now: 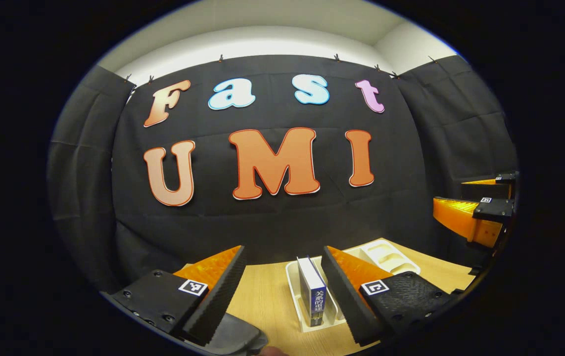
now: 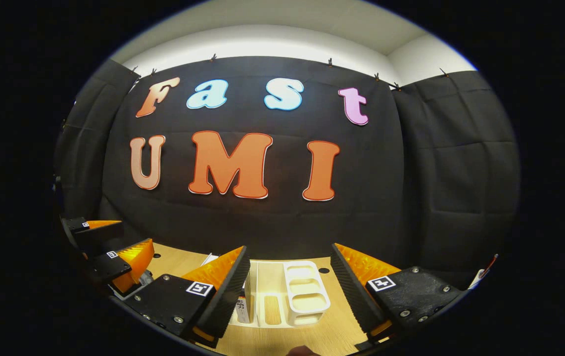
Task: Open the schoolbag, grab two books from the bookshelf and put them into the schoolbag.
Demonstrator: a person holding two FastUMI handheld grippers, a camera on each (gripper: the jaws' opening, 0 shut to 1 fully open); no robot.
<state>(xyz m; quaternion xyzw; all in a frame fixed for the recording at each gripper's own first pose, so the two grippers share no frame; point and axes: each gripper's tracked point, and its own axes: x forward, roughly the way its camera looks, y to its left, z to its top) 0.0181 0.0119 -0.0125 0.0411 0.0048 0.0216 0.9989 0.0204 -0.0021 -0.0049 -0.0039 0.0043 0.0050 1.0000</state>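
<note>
On the counter (image 1: 267,296) ahead I see the white bookshelf (image 1: 295,291) holding one upright book (image 1: 312,291), its spine lettering too small for me to make out. My left gripper (image 1: 282,296) and right gripper (image 2: 292,291) both hover wide open, gripping nothing, the book standing between the left one's fingers untouched.
</note>
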